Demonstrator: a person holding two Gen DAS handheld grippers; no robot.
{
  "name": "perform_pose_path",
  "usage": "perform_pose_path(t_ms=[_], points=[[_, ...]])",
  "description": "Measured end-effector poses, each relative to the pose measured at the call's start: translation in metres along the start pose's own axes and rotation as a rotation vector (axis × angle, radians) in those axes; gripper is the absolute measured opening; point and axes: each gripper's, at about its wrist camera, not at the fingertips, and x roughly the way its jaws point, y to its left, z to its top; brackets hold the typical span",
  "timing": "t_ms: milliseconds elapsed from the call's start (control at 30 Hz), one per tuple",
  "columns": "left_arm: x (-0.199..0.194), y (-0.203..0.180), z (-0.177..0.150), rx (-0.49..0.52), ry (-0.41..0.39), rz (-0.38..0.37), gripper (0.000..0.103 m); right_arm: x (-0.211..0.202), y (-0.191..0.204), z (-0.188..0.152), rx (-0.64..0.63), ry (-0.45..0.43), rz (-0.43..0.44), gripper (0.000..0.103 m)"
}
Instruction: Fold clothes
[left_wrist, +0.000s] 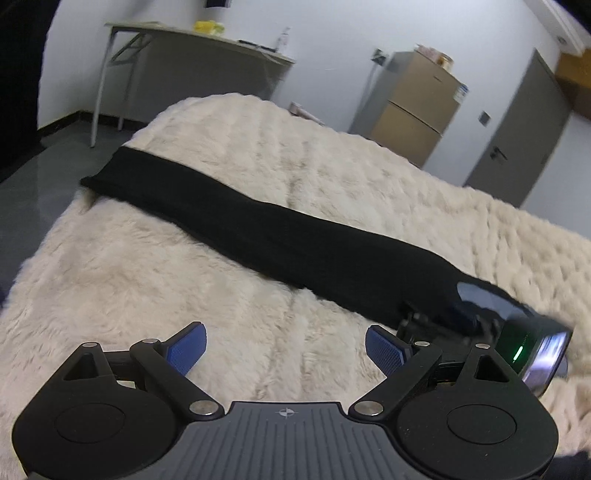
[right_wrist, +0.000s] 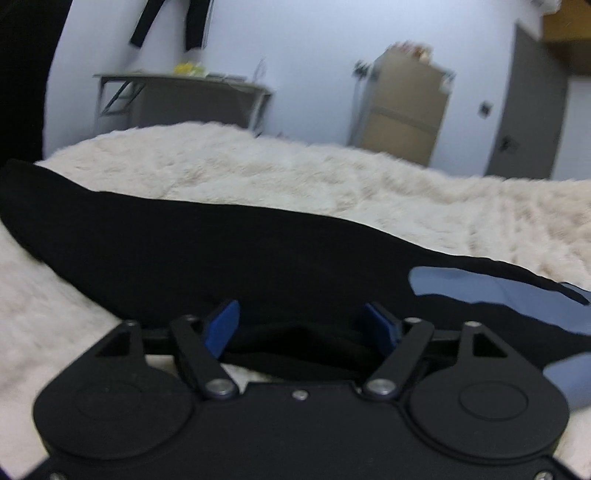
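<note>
Black garment (left_wrist: 236, 225), folded into a long narrow band, lying across cream fluffy blanket (left_wrist: 110, 280) on the bed. Long axis running from far left to near right in the left wrist view, crossing well ahead of left claw (left_wrist: 284, 349). Left claw wide open, nothing between blue pads (left_wrist: 188, 347), only blanket below. Right claw (left_wrist: 436, 323) down at the near right end of the band, partly hidden by its own body there. From the right wrist view: right claw (right_wrist: 301, 326) spread open, a dark fold of cloth sitting between the pads (right_wrist: 221, 332) but not pinched. Blue-grey patch (right_wrist: 480, 291) showing at the right end, what it is unclear. Right hand clearly nearer the garment; far end well apart from both. Next fold likely end over end along that axis, so needs the near end gripped and carried toward the far left.
</note>
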Motion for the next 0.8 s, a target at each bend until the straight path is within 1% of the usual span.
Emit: perform_pose_path(t_ms=[100, 200, 433, 800], points=[[-0.001, 0.0, 0.001, 0.006, -0.001, -0.024, 0.091, 0.002, 0.003, -0.001, -0.005, 0.003, -0.008, 0.083], [-0.004, -0.002, 0.0, 0.017, -0.006, -0.026, 0.091, 0.004, 0.004, -0.001, -0.012, 0.01, -0.008, 0.083], [-0.001, 0.001, -0.001, 0.022, 0.024, -0.039, 0.091, 0.008, 0.014, -0.004, -0.053, 0.018, -0.028, 0.083], [0.0, 0.004, 0.0, 0.018, 0.019, -0.055, 0.091, 0.007, 0.019, -0.008, -0.091, 0.014, -0.051, 0.083]])
